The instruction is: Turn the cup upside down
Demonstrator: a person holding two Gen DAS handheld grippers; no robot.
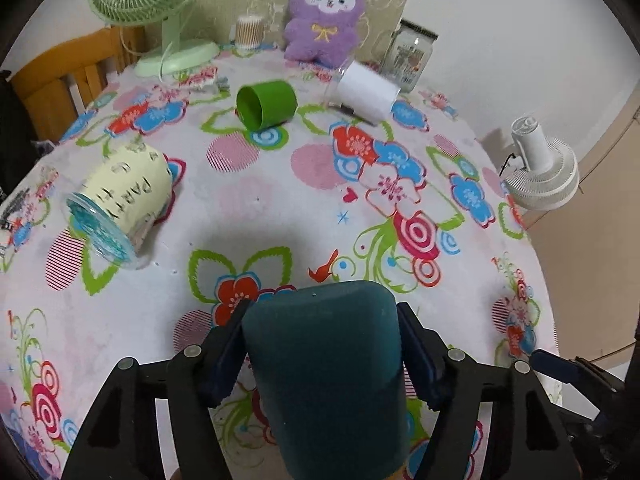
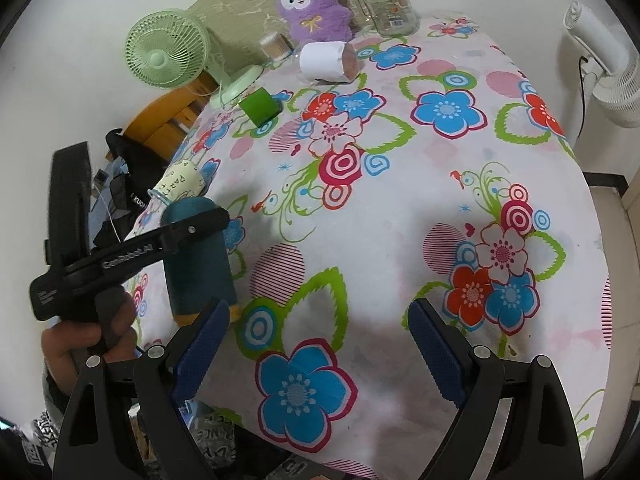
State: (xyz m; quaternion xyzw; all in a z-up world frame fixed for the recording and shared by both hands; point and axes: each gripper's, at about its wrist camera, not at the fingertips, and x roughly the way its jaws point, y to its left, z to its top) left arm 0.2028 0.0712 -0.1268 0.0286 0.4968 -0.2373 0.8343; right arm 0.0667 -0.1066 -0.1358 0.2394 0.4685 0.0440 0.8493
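**A:** Where was the cup [image 1: 324, 376] at that point?

**B:** In the left gripper [image 1: 322, 346], pinched across its body, a blue pad pressed on either side. From the right wrist view it stood close to upright near the table's near left edge, closed end up, a yellowish band at the bottom. Whether that band touched the cloth [image 1: 280, 208] I could not tell.

**A:** And the right gripper [image 2: 318, 346]?

**B:** Jaws spread wide, nothing between them, hovering over the flowered cloth well apart from the cup.

**A:** How would you expect the cup to handle?

**B:** Light, I judged. It looked like a teal plastic or foam-sleeved tumbler with a matte surface, so the ribbed pads should not slip much. The wall appeared stiff; no denting showed where the pads bore on it. Not fragile in the way the glass jar [image 1: 410, 54] at the back would be.

**A:** Was the hold well placed?

**B:** Roughly mid-body, which seemed sensible for turning it: gripped near the middle it would swing less than if held by the rim. The taper was a risk, since a squeeze on a cone can push it toward the narrow end.

**A:** Anything close by?

**B:** A cream cup [image 1: 120, 200] lay on its side just to the left, a green one [image 1: 266, 104] farther back.
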